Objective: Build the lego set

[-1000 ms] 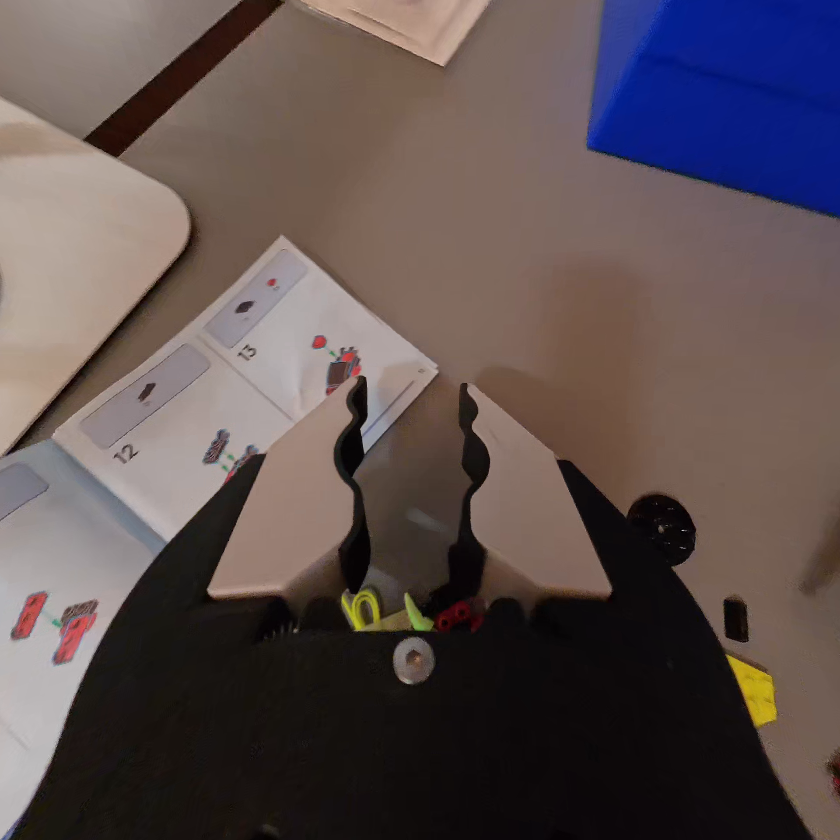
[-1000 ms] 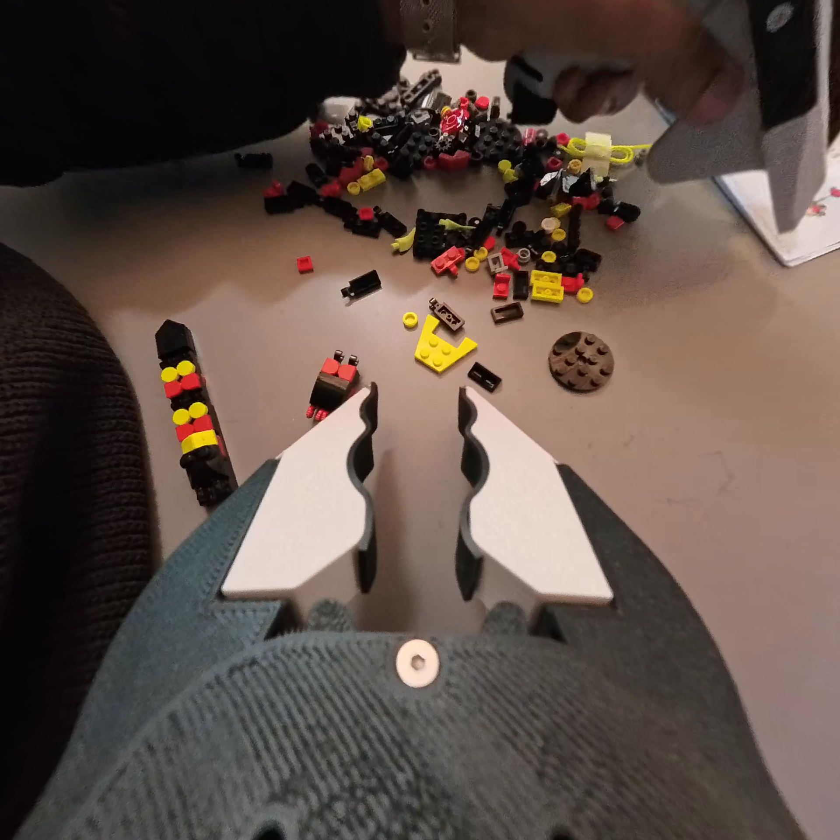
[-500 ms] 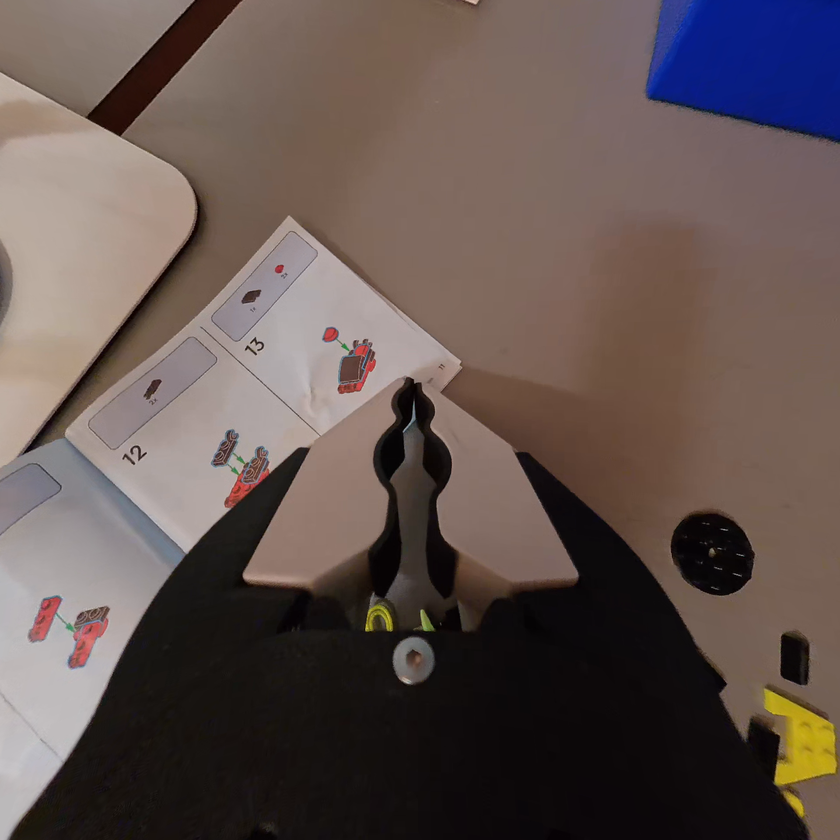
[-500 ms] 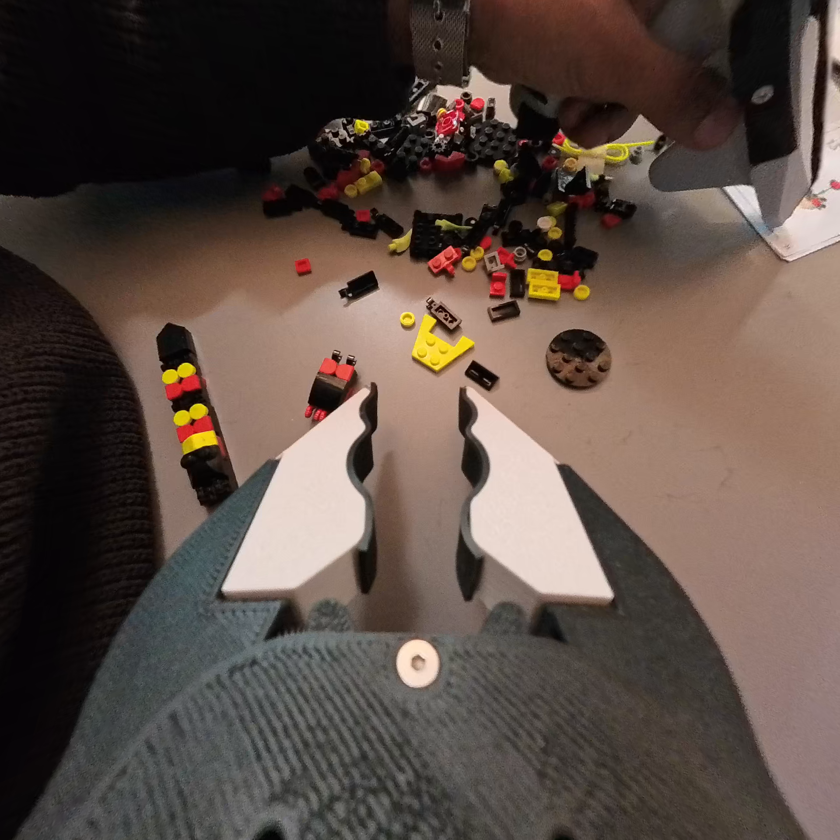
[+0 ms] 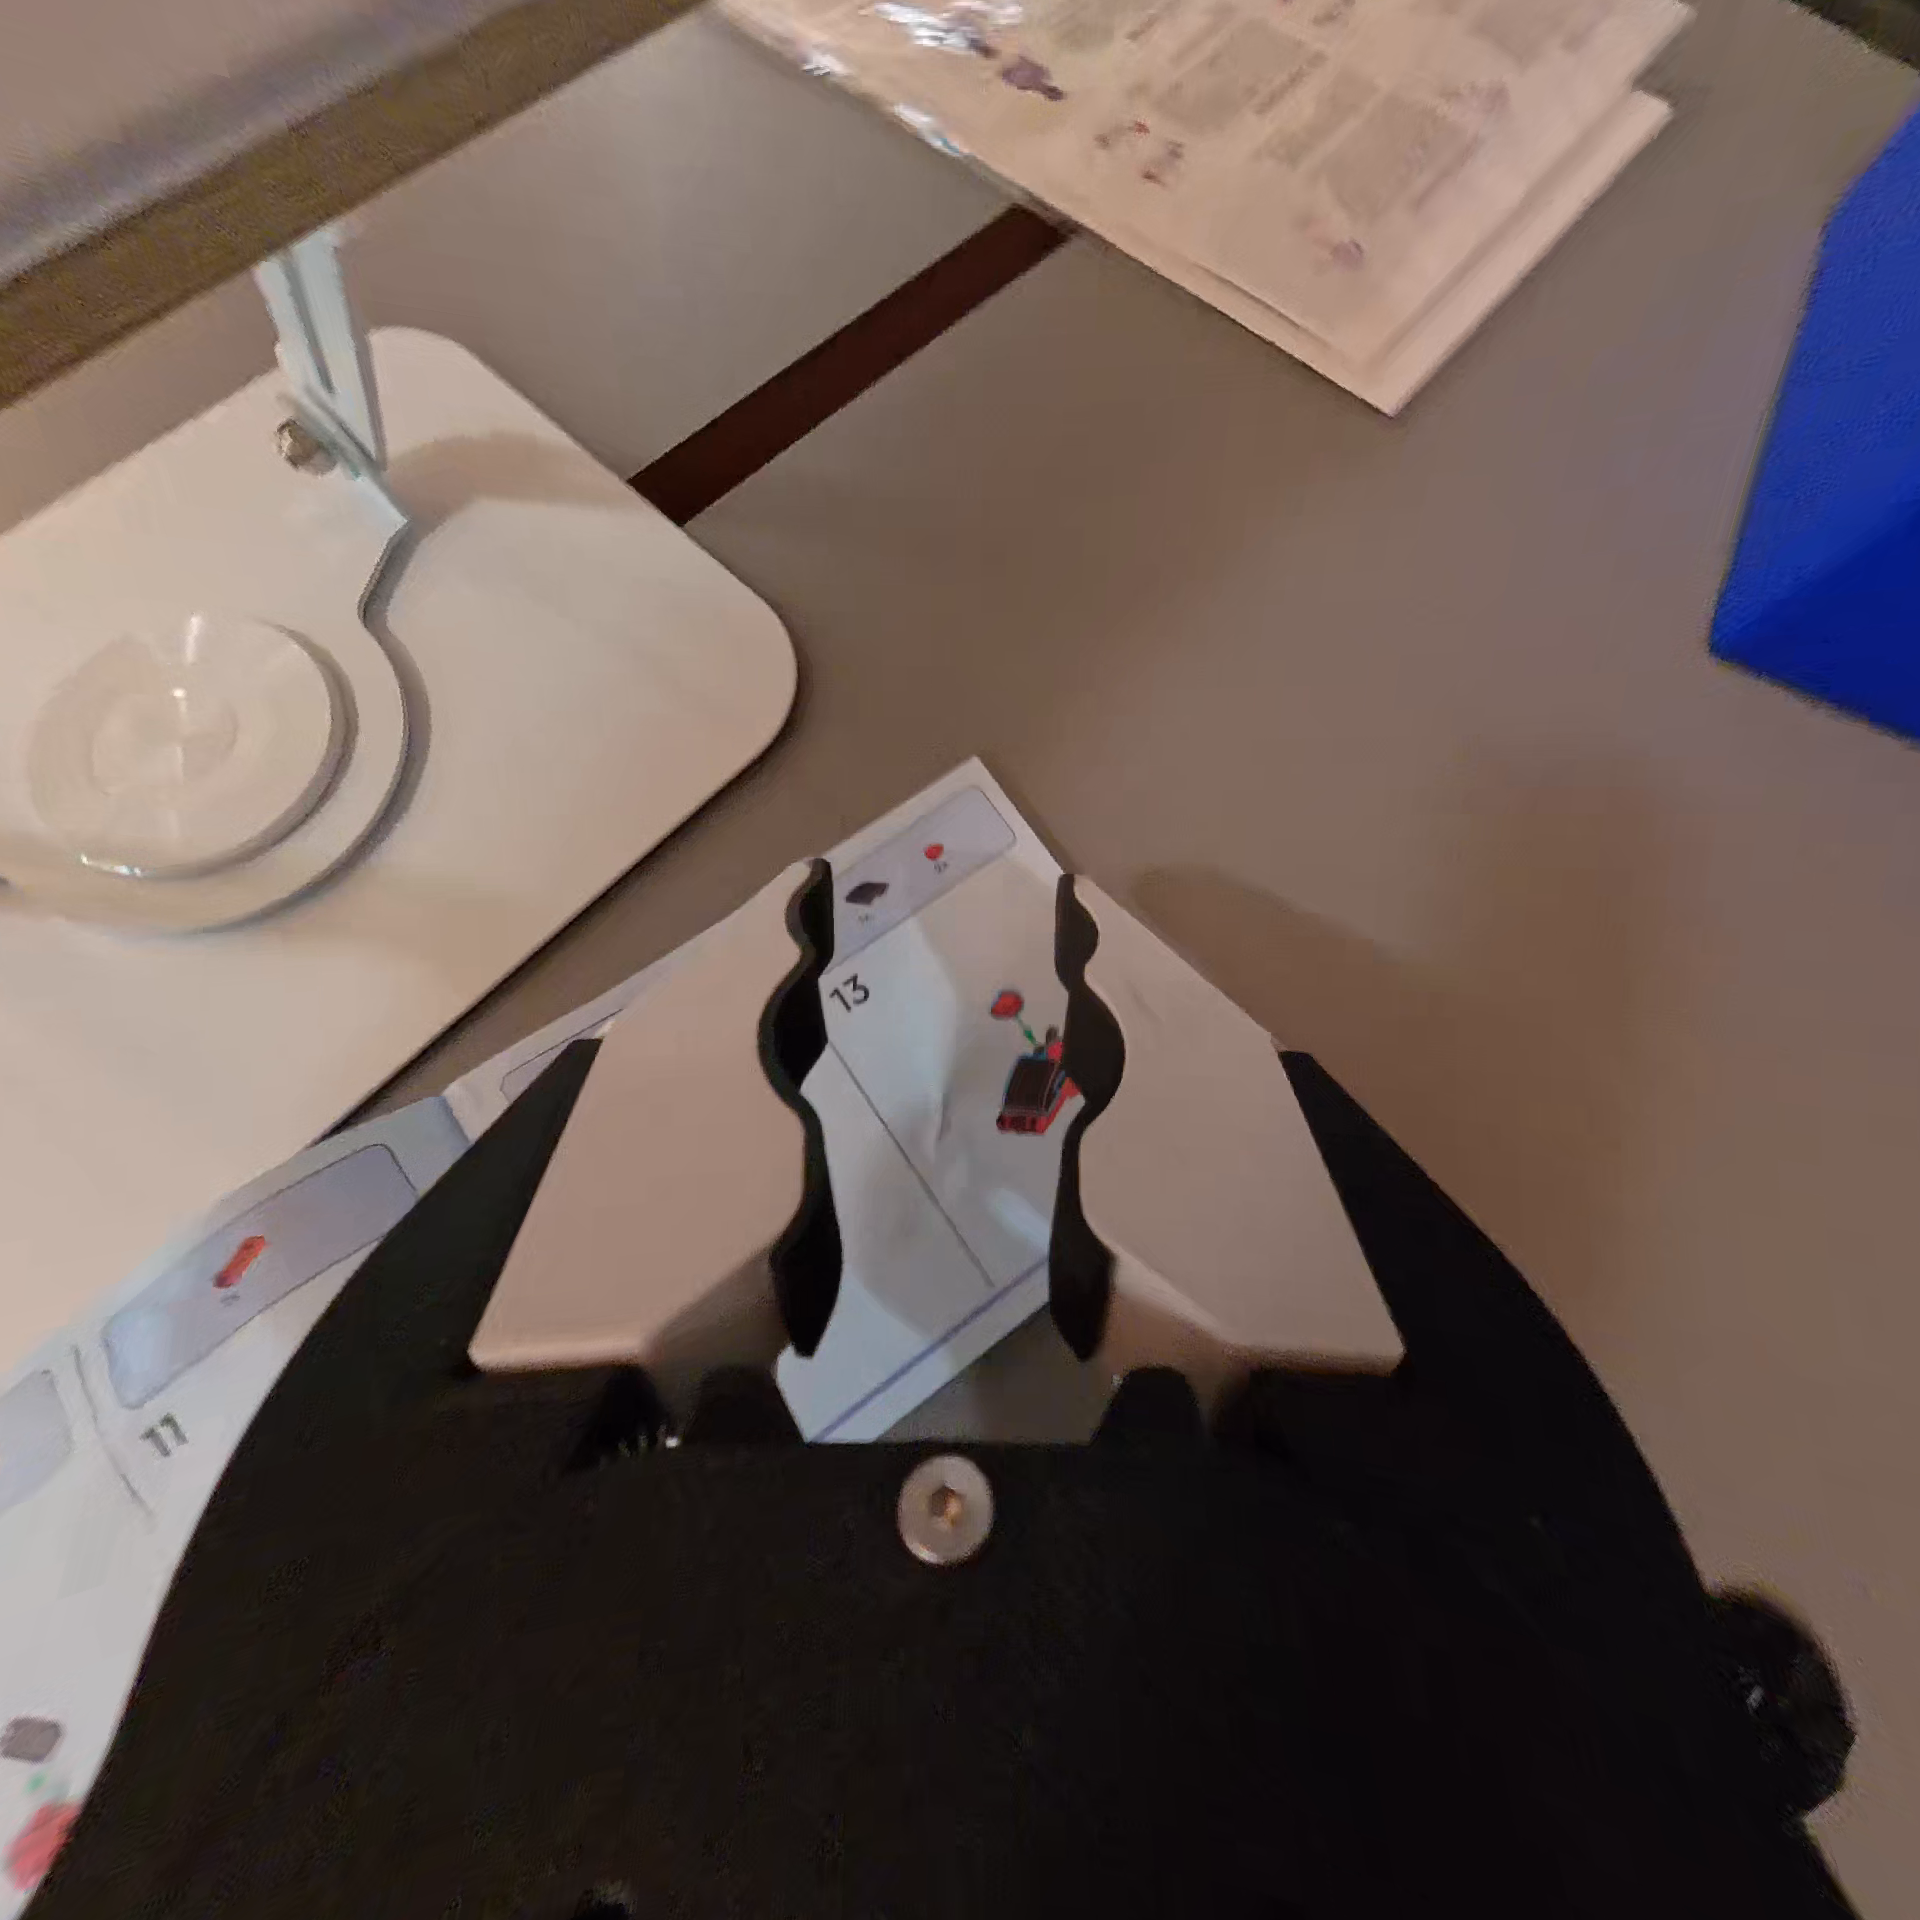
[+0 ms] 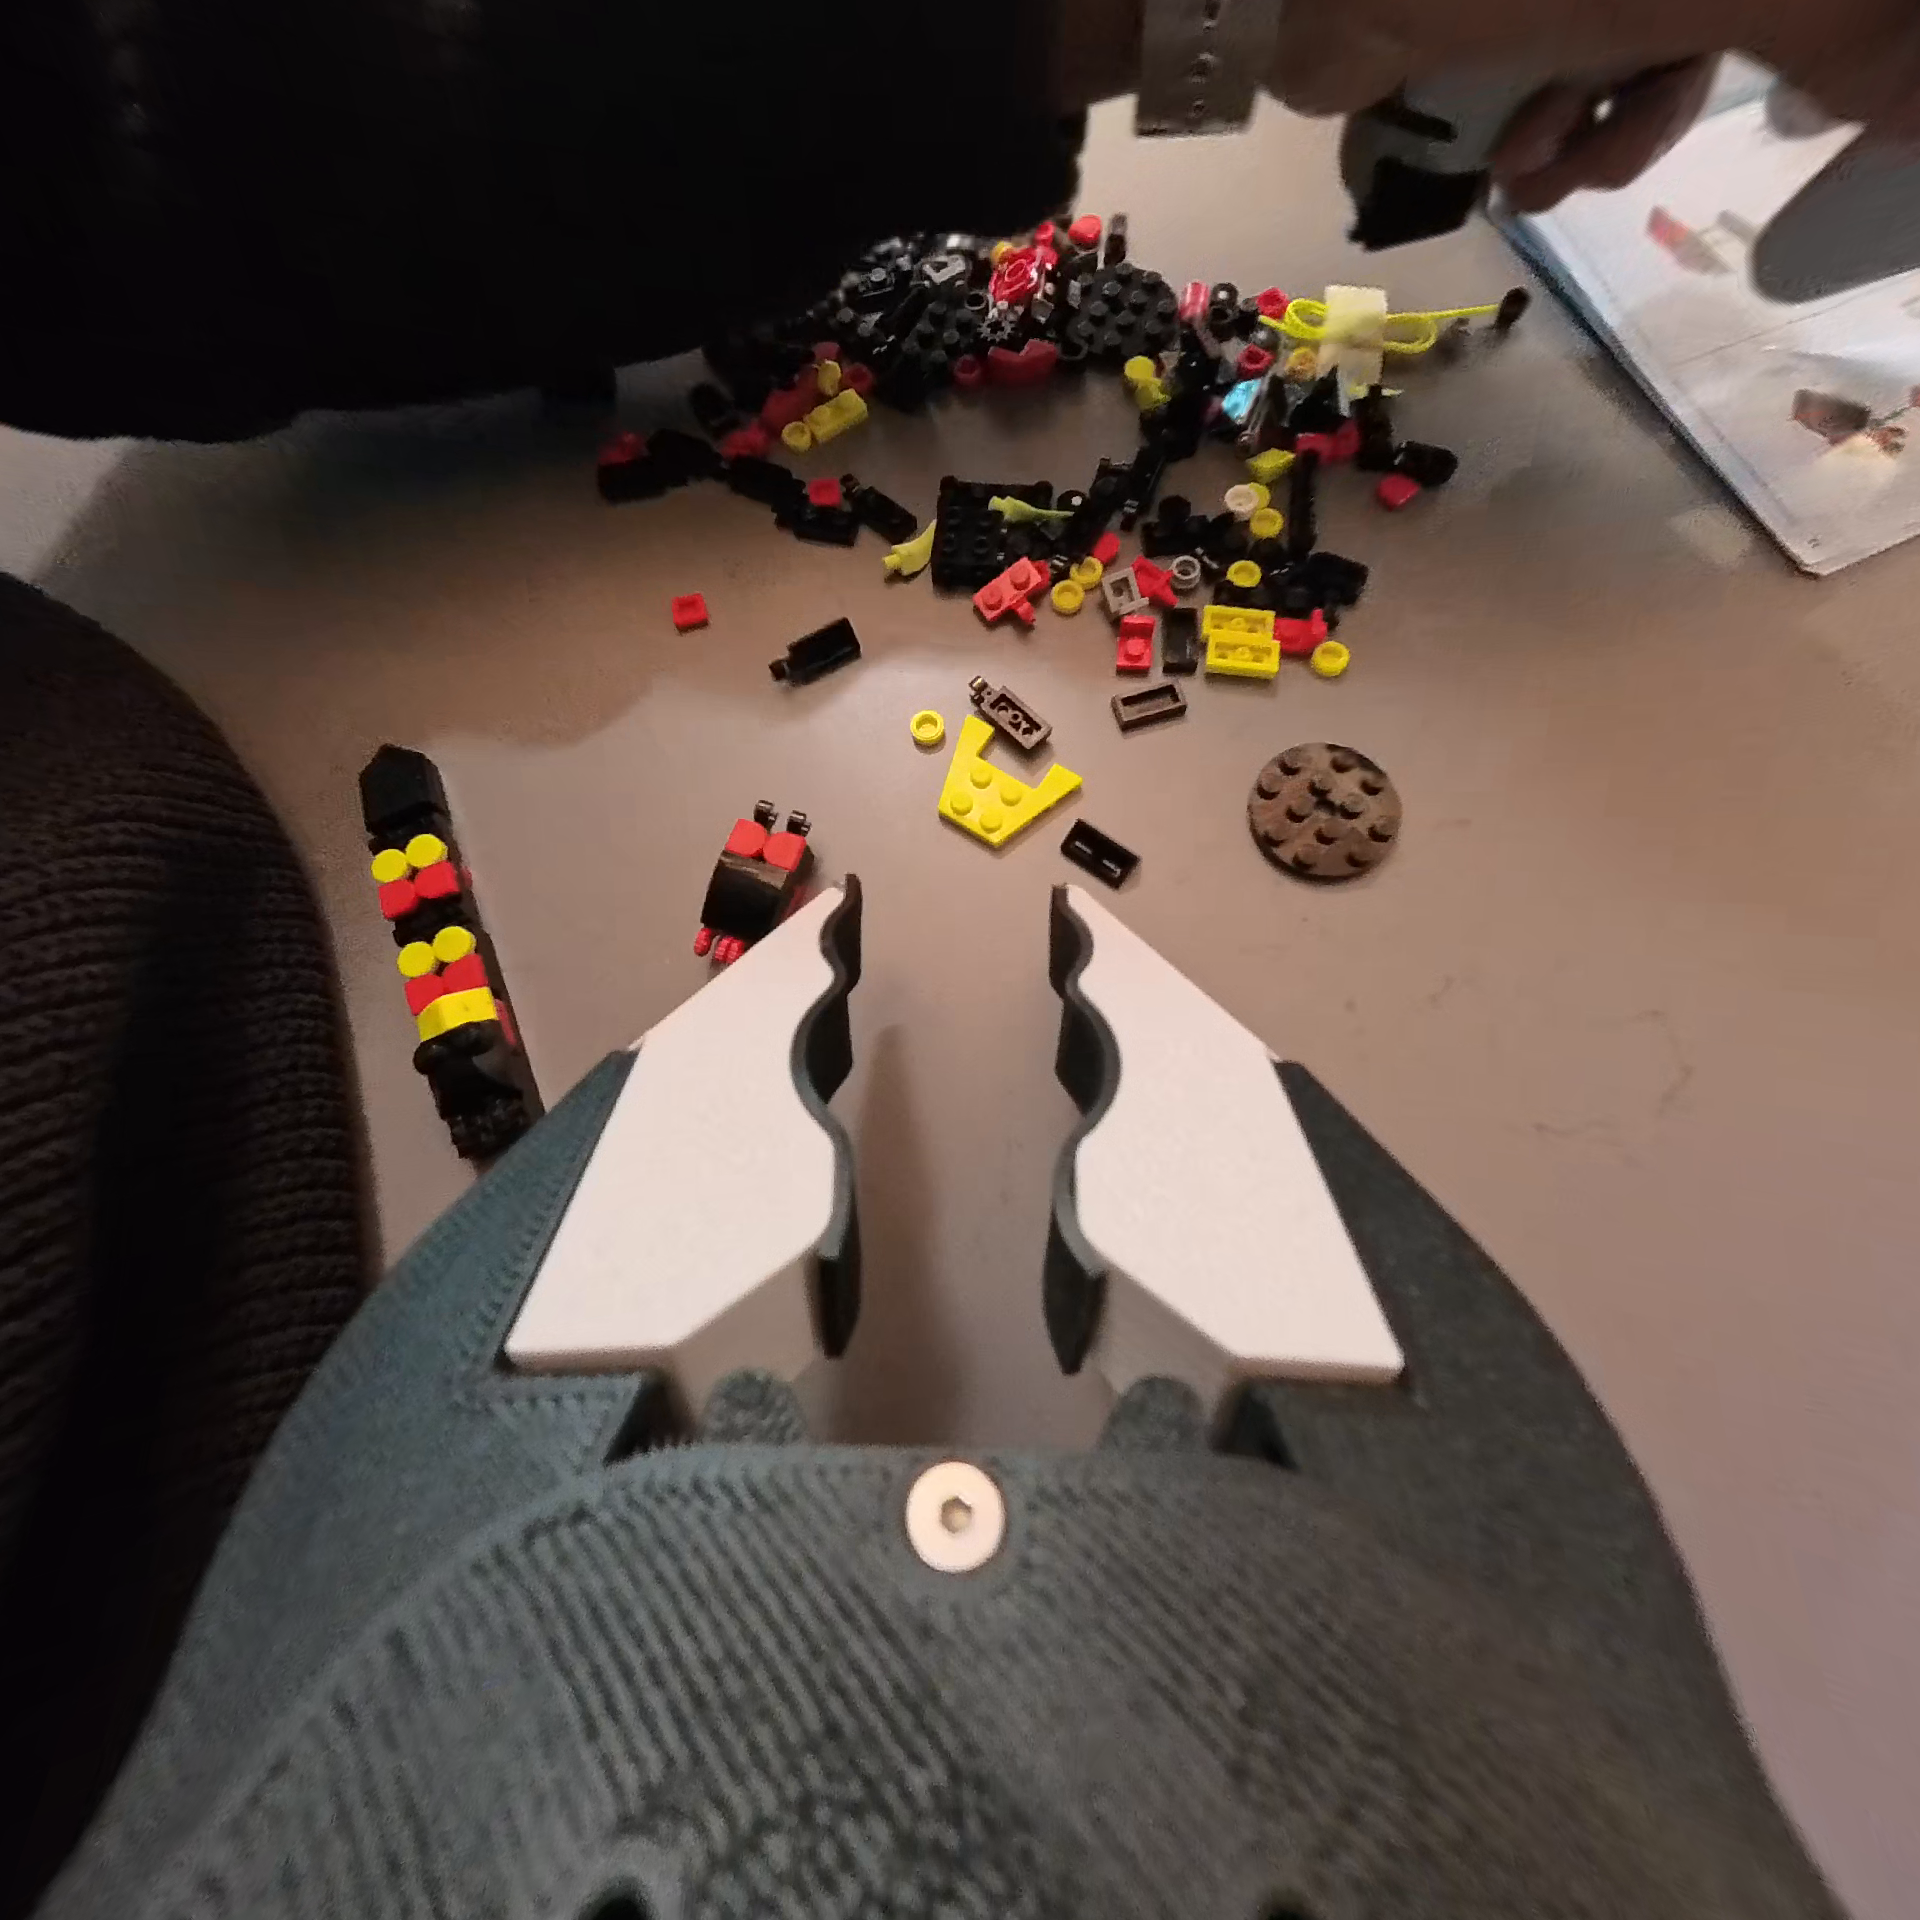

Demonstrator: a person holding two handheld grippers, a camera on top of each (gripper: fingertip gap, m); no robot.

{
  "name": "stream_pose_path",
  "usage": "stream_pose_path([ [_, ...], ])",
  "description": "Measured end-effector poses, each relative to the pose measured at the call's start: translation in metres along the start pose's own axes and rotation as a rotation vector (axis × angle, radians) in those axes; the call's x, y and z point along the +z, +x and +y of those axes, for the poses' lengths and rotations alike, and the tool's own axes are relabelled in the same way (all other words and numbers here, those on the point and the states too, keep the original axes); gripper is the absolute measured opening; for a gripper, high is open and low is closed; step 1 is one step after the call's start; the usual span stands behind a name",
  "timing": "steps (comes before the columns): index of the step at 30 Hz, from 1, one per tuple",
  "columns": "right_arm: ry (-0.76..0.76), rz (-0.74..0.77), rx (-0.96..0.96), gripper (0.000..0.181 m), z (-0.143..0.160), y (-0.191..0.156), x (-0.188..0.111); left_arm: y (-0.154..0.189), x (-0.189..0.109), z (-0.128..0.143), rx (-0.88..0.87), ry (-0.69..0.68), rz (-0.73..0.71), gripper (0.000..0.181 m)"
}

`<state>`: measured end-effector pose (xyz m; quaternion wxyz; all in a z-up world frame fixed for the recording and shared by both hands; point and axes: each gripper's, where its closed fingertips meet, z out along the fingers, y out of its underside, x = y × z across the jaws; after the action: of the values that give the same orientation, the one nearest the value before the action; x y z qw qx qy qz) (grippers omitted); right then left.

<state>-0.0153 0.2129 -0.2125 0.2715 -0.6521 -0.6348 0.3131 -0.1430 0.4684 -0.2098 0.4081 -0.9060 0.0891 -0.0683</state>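
Left gripper (image 5: 940, 899) spread wide, empty, over instruction booklet (image 5: 935, 1049). Right gripper (image 6: 954, 902) also wide, empty, near small red-black build (image 6: 753, 883) on table. Build light, hard, snaps apart easily; pinch its sides.

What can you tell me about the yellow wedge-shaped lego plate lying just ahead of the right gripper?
The yellow wedge plate is a thin, glossy plastic piece with round studs on top and a notch cut into its far edge. It lies flat, studs up, on the grey table, apart from the main pile. A small dark plate sits at its notch, seemingly touching. Nothing grips it.
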Motion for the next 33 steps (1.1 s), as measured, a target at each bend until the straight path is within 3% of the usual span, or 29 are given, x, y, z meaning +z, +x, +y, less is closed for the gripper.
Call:
stream_pose_path([
  [2,-0.001,-0.001,0.003,0.036,0.000,0.000,0.000,0.002,0.008,-0.003,-0.065,-0.006,-0.011,0.052],
  [6,0.002,0.000,0.010,0.036,0.001,0.002,-0.002,0.008,0.023,-0.002,-0.022,-0.018,-0.108,0.077],
  [10,0.018,0.000,0.021,0.036,-0.001,0.004,-0.004,-0.002,0.022,0.000,0.029,-0.030,-0.207,0.067],
  [16,0.025,-0.012,0.041,0.036,-0.001,0.004,-0.004,-0.012,0.016,0.005,0.006,-0.044,-0.216,0.050],
  [21,0.021,-0.012,0.042,0.036,-0.001,0.003,-0.003,-0.003,0.018,0.004,-0.024,-0.044,-0.186,0.056],
  [26,0.017,-0.010,0.038,0.036,0.000,0.003,-0.003,-0.004,0.023,0.008,0.014,-0.075,-0.289,0.054],
  [33,0.020,-0.011,0.035,0.036,-0.001,0.002,-0.004,-0.001,0.022,0.009,0.019,-0.090,-0.288,0.057],
])
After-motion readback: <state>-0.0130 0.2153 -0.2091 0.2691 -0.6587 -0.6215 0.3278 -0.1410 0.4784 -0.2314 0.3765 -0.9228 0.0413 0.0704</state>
